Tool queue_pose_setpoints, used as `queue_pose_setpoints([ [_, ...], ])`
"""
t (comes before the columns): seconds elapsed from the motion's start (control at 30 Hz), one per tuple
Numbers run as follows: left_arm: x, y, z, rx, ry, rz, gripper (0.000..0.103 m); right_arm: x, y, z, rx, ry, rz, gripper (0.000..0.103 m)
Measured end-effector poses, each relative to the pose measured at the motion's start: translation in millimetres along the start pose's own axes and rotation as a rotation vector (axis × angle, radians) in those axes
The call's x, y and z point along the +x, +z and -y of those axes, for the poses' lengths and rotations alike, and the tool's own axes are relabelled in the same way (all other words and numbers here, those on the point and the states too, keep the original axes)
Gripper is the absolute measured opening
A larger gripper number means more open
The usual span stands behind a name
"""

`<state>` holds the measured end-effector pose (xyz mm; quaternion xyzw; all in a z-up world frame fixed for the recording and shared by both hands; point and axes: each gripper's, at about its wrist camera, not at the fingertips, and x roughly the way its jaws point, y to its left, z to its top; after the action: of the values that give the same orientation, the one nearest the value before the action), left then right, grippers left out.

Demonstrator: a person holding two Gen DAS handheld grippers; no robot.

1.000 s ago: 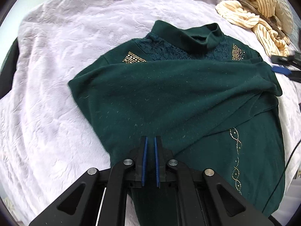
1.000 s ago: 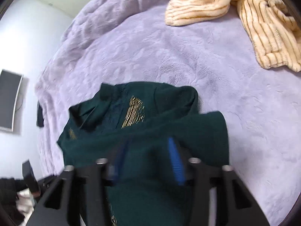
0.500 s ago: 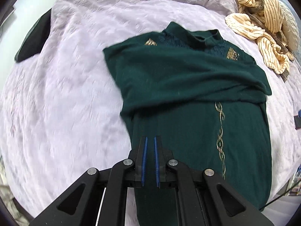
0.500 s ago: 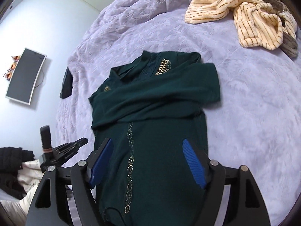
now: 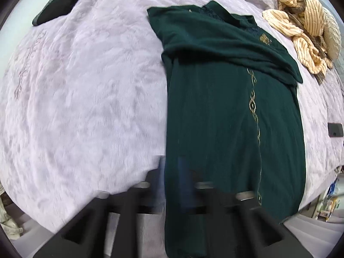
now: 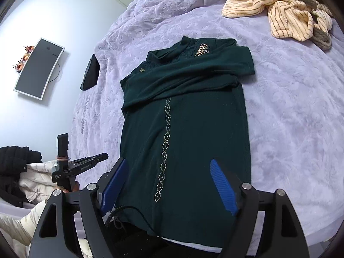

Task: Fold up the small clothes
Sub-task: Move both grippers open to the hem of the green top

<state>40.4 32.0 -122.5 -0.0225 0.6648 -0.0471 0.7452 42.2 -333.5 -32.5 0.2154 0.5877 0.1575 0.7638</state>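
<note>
A dark green knit top (image 6: 187, 137) with gold chain trim lies sleeves-folded on the lilac plush blanket (image 6: 290, 111); left gripper (image 5: 172, 185) opening, right gripper (image 6: 169, 185) opening wide, both empty.

Black claw (image 6: 169, 185), blue ribbed pads (image 6: 223, 185), silver screws

Bare blanket (image 5: 96, 107) left of sweater (image 5: 225, 118); striped garment (image 6: 279, 15) beyond.

Even, diffuse daylight throughout; soft shadows only, under folds of the green garment (image 6: 187, 129). No glare. Strong fisheye curvature with dark vignette at corners in both views. Left wrist view: left gripper (image 5: 172, 185) smeared by motion blur while opening, bedspread (image 5: 86, 107) softened. Right wrist view sharp, right gripper (image 6: 169, 185) crisp.
</note>
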Motion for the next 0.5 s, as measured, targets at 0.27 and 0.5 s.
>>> queue_pose_setpoints([
  [0.27, 2, -30, 6, 0.09, 0.043, -0.041, 0.102, 6, -33, 1, 0.011, 0.013, -0.049, 0.083],
  [0.5, 12, -59, -19, 0.117, 0.094, -0.11, 0.102, -21, -75, 52, -0.039, -0.166, -0.176, 0.083],
])
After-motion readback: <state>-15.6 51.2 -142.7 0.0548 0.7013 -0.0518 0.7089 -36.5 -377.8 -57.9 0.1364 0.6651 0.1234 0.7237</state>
